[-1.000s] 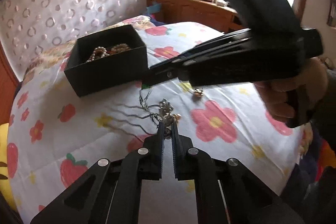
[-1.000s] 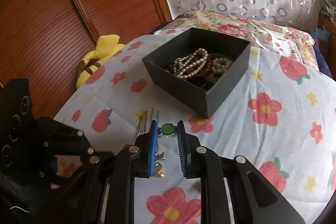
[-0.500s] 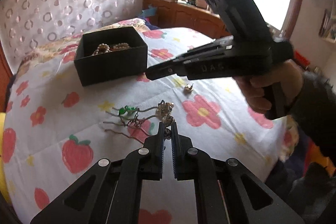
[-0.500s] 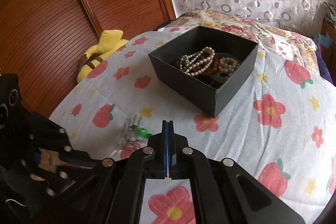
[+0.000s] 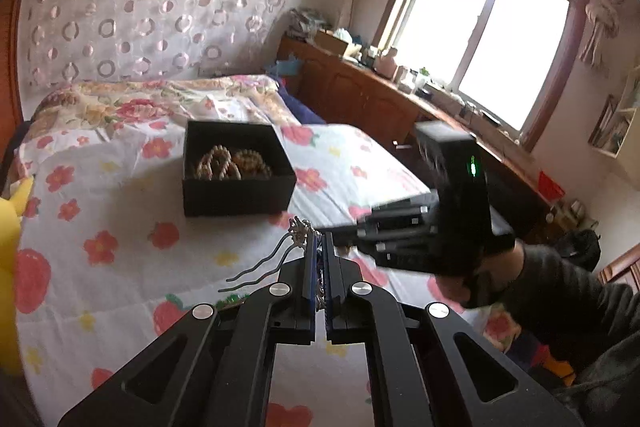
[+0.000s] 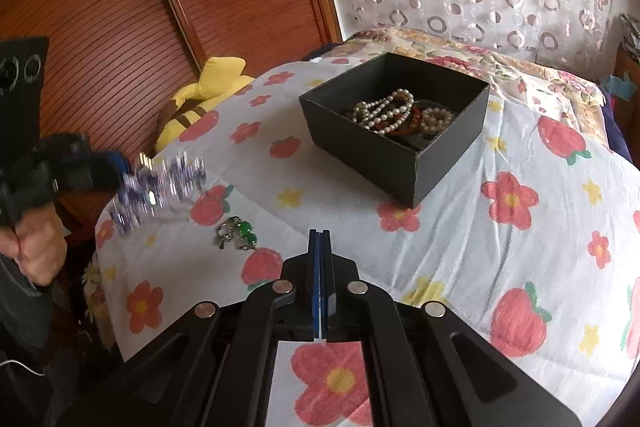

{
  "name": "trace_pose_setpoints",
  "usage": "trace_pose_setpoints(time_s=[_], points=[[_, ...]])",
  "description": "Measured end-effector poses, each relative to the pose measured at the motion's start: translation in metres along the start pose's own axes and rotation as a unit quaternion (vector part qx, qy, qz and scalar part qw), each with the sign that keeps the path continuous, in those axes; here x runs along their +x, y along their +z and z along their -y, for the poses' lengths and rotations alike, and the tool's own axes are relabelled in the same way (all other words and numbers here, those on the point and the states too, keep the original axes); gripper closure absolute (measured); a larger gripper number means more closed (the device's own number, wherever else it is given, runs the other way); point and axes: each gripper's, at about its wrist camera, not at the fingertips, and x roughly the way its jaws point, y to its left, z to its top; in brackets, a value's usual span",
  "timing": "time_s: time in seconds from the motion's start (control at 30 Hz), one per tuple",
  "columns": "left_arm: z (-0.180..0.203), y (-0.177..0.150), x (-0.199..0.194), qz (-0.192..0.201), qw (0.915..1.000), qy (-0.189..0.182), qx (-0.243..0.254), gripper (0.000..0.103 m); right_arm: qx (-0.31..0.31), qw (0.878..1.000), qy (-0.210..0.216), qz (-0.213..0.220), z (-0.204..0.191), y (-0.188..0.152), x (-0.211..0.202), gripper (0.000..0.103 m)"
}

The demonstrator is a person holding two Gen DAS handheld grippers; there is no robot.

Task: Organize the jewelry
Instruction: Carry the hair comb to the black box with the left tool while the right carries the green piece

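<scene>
A black open box (image 5: 236,169) holding pearl and bead bracelets (image 5: 228,163) sits on the flowered bedspread; it also shows in the right wrist view (image 6: 394,127). My left gripper (image 5: 319,239) is shut on a silver hairpin ornament (image 5: 298,231) with wavy prongs, lifted above the bed; it appears blurred in the right wrist view (image 6: 160,187). My right gripper (image 6: 320,239) is shut and empty, low over the bedspread. A green-stoned silver piece (image 6: 236,233) lies on the bedspread to its left.
A yellow plush toy (image 6: 208,95) lies at the bed's edge by the wooden wardrobe (image 6: 120,7). A wooden dresser (image 5: 360,99) with clutter runs under the window. The right gripper body (image 5: 440,219) sits right of the left fingers.
My left gripper has lifted the silver hairpin off the bed and up toward the box. The right gripper, open a second ago, has stayed shut and drawn back from the green piece.
</scene>
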Motion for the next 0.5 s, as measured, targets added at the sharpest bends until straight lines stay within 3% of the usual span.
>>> trace_pose_setpoints(time_s=[0.2, 0.23, 0.27, 0.3, 0.5], points=[[-0.004, 0.009, -0.022, 0.024, 0.9992, 0.031, 0.003, 0.102, -0.028, 1.000, 0.006, -0.003, -0.025, -0.005, 0.016, 0.099], [-0.008, 0.008, -0.026, 0.026, 0.9988, 0.041, 0.002, 0.102, -0.035, 0.999, 0.003, -0.005, -0.031, -0.004, 0.022, 0.086], [-0.011, 0.009, -0.028, 0.027, 0.9986, 0.046, 0.000, 0.102, -0.040, 0.999, 0.001, -0.005, -0.036, -0.002, 0.026, 0.065], [-0.015, 0.007, -0.030, 0.027, 0.9983, 0.052, -0.003, 0.101, -0.046, 0.999, 0.000, -0.005, -0.042, 0.000, 0.033, 0.058], [-0.040, -0.001, -0.046, 0.028, 0.9960, 0.083, -0.020, 0.101, -0.112, 0.992, -0.009, -0.048, -0.077, 0.006, 0.068, 0.059]])
